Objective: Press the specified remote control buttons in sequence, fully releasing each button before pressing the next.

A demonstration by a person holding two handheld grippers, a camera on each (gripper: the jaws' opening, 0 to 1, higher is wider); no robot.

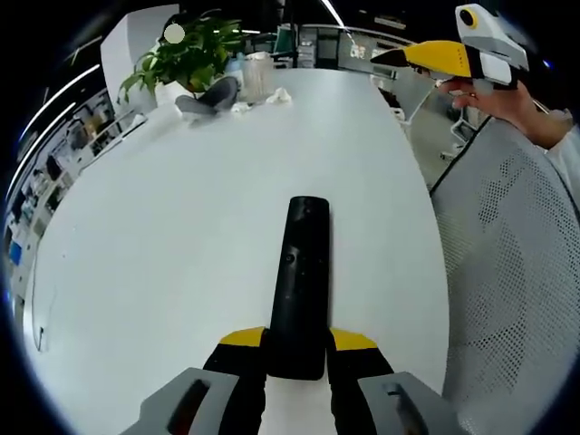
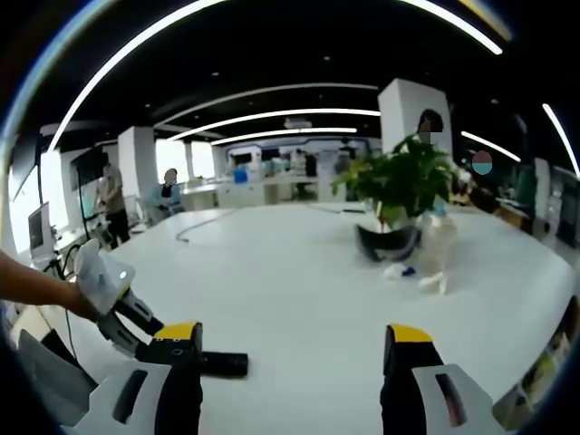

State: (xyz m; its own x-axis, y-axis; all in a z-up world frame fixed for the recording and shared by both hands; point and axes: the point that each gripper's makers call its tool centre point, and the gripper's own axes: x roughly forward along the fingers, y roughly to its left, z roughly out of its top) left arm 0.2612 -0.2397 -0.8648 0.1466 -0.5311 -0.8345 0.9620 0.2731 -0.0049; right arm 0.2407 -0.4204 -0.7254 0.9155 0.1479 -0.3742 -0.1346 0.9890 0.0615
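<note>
One remote (image 1: 297, 285) — one plant (image 1: 186, 53)

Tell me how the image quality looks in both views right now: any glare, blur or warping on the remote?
Left gripper view: even light, the black remote is sharp between the left gripper fingers, its buttons barely readable against the dark body; the white table edge bows from fisheye. Right gripper view: softer focus, ceiling light strips curve strongly, the remote is a small dark shape.

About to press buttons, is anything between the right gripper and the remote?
Nothing visible: the right gripper hangs open over bare table, with the remote clamped in the left gripper.
</note>
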